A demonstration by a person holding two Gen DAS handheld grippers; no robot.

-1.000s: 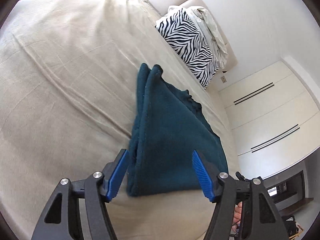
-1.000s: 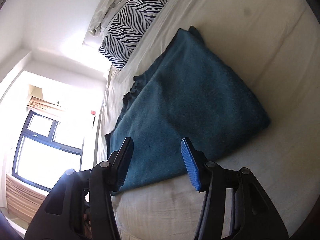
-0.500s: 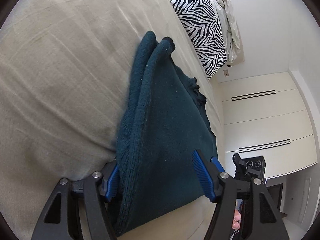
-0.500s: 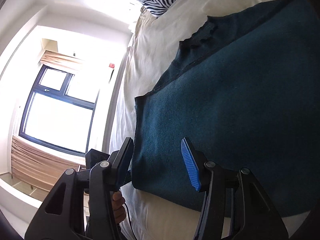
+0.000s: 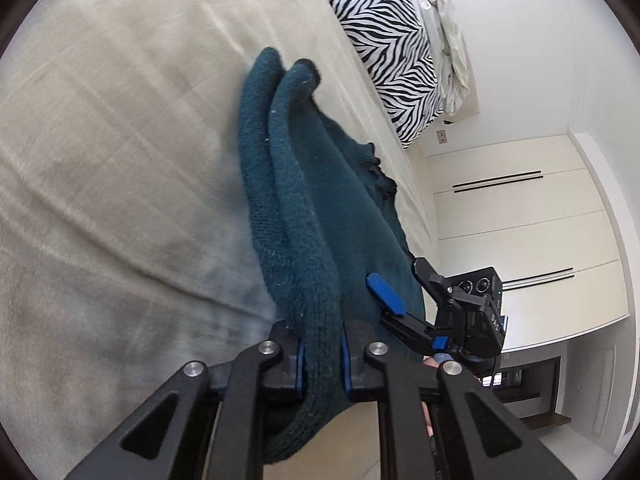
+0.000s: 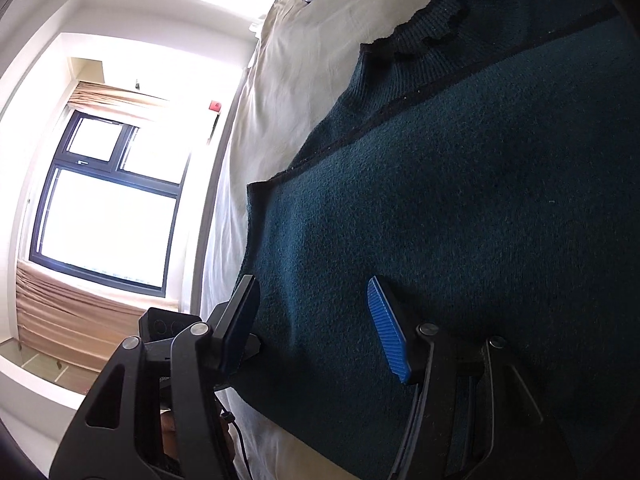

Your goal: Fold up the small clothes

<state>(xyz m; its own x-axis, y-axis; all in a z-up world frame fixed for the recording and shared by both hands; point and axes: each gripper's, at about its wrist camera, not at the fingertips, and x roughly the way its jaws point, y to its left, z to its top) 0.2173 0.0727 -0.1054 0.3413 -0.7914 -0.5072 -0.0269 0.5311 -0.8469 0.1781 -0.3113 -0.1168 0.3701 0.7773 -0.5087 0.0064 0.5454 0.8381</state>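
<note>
A dark teal knit sweater lies folded on a beige bed sheet. My left gripper is shut on the sweater's thick folded near edge. In the right wrist view the sweater fills most of the frame, its ribbed collar at the top. My right gripper is open, its jaws on either side of the sweater's near corner, the blue pad over the fabric. The right gripper also shows in the left wrist view, open at the sweater's other side.
A zebra-print pillow and a pale crumpled cloth lie at the head of the bed. White wardrobe doors stand beyond the bed. A bright window with a beige blind is on the other side.
My left gripper went from open around the sweater's edge to shut on it. My right gripper moved closer over the sweater's corner and stayed open.
</note>
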